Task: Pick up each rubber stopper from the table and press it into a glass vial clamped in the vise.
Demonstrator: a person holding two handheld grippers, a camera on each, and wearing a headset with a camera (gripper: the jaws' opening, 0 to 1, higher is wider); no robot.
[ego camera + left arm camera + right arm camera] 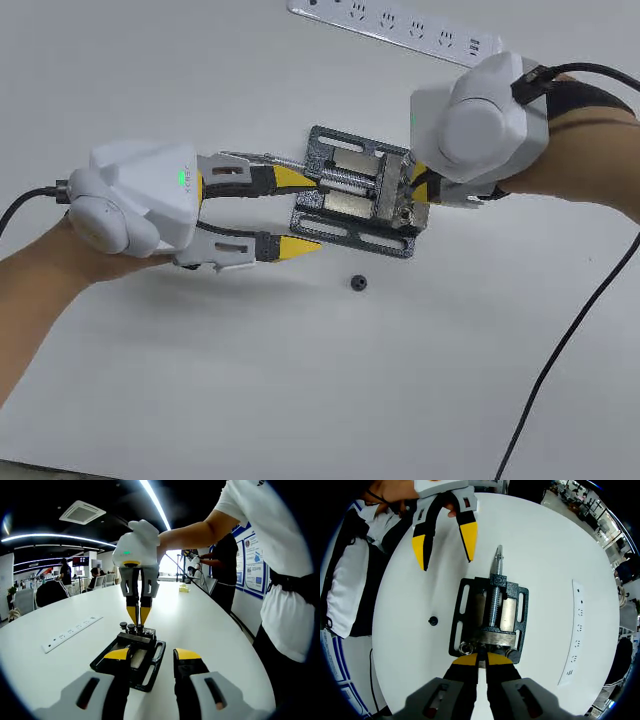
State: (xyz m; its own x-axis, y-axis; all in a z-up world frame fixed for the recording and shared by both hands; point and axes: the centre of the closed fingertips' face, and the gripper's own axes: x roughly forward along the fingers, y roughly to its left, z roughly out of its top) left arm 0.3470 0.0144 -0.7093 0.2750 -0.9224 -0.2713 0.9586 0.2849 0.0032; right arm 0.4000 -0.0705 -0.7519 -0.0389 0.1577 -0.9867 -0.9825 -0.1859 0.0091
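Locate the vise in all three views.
Head view: vise at mid-frame, slightly above centre.
Left gripper view: vise low centre, just past the left fingers.
Right gripper view: vise at centre, just above the right fingers.
Shared landmark: the white power strip on the table.

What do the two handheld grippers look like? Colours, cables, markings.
Both the left gripper and right gripper have white moulded housings, black-and-grey jaws with yellow tips, and a small green light each. A black left cable exits the left one's rear; a black right cable trails from the right. The person wears a white short-sleeved shirt.
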